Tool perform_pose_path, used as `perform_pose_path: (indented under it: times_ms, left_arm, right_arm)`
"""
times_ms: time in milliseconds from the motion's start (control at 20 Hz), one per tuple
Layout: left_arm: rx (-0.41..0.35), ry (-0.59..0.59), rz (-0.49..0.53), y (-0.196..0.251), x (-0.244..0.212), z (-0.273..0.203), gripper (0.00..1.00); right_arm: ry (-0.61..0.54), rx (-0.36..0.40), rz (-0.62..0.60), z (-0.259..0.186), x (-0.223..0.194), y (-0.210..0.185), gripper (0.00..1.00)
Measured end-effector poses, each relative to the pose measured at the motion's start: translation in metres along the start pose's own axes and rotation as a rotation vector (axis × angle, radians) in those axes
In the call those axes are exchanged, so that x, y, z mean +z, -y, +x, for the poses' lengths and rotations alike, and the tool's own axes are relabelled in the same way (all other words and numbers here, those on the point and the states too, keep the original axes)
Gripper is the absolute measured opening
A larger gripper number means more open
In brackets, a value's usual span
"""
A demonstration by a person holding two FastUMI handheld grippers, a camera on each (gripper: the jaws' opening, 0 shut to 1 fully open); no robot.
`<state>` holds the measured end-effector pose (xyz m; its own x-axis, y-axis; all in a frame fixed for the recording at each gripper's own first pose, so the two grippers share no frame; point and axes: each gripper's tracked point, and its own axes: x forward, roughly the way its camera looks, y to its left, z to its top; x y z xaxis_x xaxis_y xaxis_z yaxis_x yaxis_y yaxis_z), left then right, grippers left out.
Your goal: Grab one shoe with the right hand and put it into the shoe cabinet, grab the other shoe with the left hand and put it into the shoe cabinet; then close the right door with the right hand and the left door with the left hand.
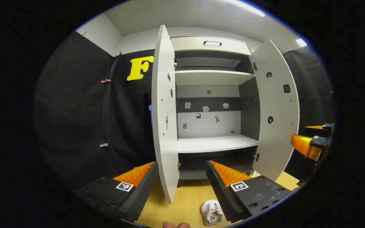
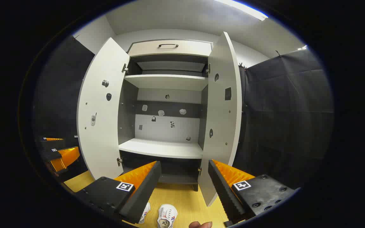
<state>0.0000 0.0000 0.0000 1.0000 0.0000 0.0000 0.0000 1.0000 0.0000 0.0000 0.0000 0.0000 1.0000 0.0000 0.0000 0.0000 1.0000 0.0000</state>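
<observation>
Both claws are wide open and empty right now. The right claw hangs in front of the open shoe cabinet with the two shoes on the floor just below and in front of it: one shoe sits between its fingers near the bottom of the right gripper view, and the other shoe is mostly hidden behind the left-hand finger. The left claw is spread just as wide, with a shoe peeking out beside its right-hand finger.

My take: the first grab hasn't started, so the right one should tip down, straddle the nearer shoe across its sides and squeeze around the middle, not the toe. The shoes look like soft white trainers with little coloured stripes, though they're so close to the rim of the view that I can't say which way the toes point.

Then it goes on the middle shelf, a flat white board with plenty of room. The cabinet is smooth white panel with dark insides. The right door and left door both stand swung wide. The floor is pale yellow wood grain.
</observation>
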Motion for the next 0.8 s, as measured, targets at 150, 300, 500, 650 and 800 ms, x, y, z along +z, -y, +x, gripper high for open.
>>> perform_pose_path:
  times_ms: [150,300,500,650,800]
  left_arm:
    - [0.001,-0.004,0.001,-0.0014,-0.0017,-0.0001,0.95]
    - [0.002,-0.003,0.003,-0.0024,-0.0018,0.0003,0.95]
    - [0.005,0.003,0.007,-0.0043,-0.0006,0.0006,0.95]
    - [0.005,0.002,0.004,-0.0051,-0.0006,0.0003,0.95]
    - [0.007,0.002,0.004,-0.0048,-0.0006,-0.0001,0.95]
  right_arm:
    - [-0.003,-0.001,0.001,-0.0002,-0.0012,-0.001,0.98]
    - [-0.009,-0.001,0.006,-0.0004,-0.0022,-0.0024,0.98]
    - [-0.005,0.0,0.006,0.0008,-0.0011,-0.0042,0.98]
    - [-0.001,0.004,0.006,0.001,0.0001,-0.0064,0.98]
    - [0.0,0.007,0.007,0.0008,0.0006,-0.0071,0.98]
